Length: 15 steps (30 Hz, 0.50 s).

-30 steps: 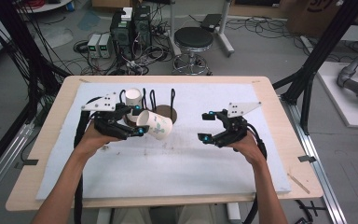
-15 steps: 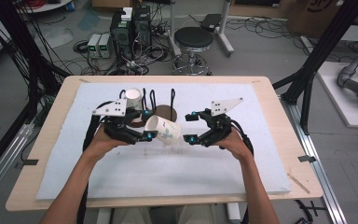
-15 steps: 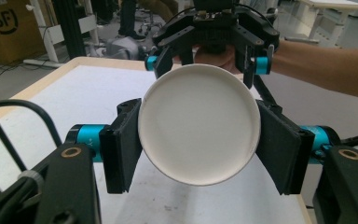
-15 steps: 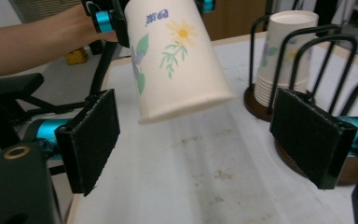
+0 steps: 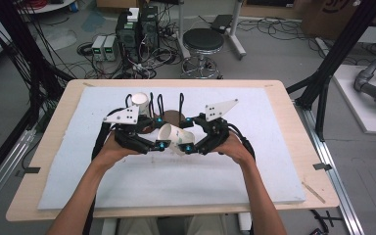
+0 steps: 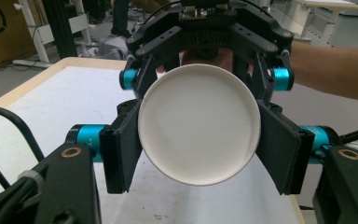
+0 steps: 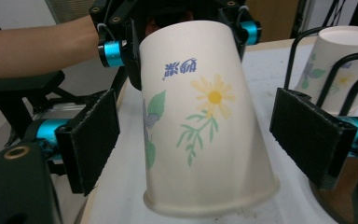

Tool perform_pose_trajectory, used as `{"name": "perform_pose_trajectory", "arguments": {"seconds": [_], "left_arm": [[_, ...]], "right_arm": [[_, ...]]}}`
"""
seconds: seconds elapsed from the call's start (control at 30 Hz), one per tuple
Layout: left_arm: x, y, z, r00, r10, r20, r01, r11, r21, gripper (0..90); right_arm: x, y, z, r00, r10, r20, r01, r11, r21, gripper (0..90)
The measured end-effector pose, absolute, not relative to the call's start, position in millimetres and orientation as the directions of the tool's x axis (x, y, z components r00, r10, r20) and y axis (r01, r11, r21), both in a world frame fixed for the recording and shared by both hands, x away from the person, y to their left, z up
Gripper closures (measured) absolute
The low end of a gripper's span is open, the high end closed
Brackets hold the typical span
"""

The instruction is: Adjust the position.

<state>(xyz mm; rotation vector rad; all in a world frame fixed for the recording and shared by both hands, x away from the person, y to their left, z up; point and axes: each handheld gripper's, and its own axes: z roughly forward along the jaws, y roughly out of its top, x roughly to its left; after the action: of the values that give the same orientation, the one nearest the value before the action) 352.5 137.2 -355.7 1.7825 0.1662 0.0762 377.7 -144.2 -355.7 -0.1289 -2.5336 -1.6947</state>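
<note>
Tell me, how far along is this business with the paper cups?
Done: one paper cup already sits upside down on the black wire rack. In hand: the left gripper is clamped on a second flowered cup, held above the white mat, and the right gripper has its open jaws either side of it, not yet pressing. Left: probably handing it over and setting it on the rack.

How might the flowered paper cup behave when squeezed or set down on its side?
The cup looks thin-walled and empty, so it is probably light and would likely dent under a hard squeeze. Round and tapered, it would probably roll in a curve if laid on its side. The left tongs grip it across its base.
</note>
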Motion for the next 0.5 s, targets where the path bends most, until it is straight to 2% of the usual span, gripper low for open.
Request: {"name": "perform_pose_trajectory", "arguments": {"seconds": [0.5], "left_arm": [[348.5, 139.2, -350.1, 0.991, 0.124, -0.045, 0.065, -0.162, 0.985, 35.8]], "right_arm": [[377.3, -134.6, -361.9, -0.991, -0.002, 0.131, 0.119, 0.418, 0.901, 16.2]]}}
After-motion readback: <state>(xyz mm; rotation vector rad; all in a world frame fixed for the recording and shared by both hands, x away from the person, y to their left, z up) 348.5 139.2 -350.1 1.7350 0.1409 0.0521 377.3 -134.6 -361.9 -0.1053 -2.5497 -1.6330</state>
